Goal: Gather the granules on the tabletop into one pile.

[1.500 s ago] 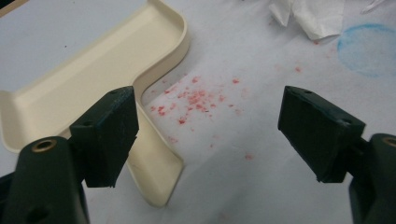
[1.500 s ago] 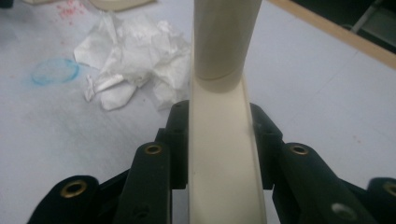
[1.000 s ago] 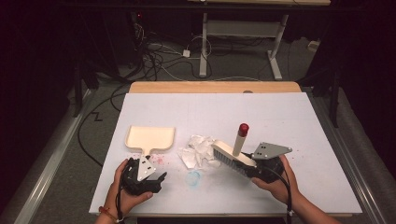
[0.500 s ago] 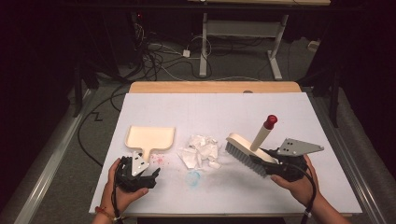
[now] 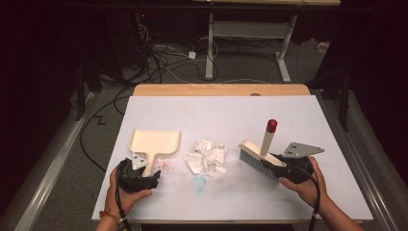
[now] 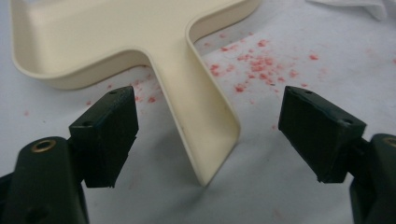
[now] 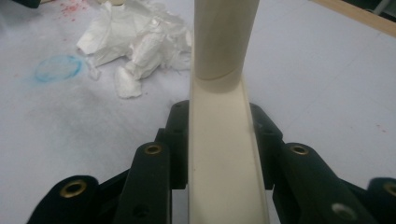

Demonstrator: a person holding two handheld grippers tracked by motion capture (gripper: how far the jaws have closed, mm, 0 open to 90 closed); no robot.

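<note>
At the near left of the white table (image 5: 298, 120), the left gripper (image 5: 150, 177) sits in the person's left hand (image 5: 126, 185), its jaws spread wide to either side of the end of the dustpan's handle without touching it. The cream dustpan (image 5: 155, 143) lies flat just beyond, its tray toward the far side and its handle pointing back at the gripper. In the left gripper view the handle's tip (image 6: 205, 126) lies between the two black pads (image 6: 109, 130), with clear gaps on both sides, and red specks (image 6: 252, 63) are scattered over the table to the right of the handle.

Near the middle of the table is a heap of crumpled white paper (image 5: 207, 155), and just nearer than it a faint blue ring-shaped mark (image 5: 199, 183). The right gripper view shows the same paper (image 7: 135, 39) and blue mark (image 7: 57, 68) off to its left.

To the right of the paper, the right gripper (image 5: 281, 169), held in the right hand (image 5: 305, 185), is pinched on the near end of the cream back of a hand brush (image 5: 257, 156). The brush's bristles point down toward the table; whether they touch it is hard to judge from above. Its round handle rises at a slight tilt and ends in a red cap (image 5: 272, 125). In the right gripper view both jaws press against the sides of the brush's back (image 7: 224, 154).
</note>
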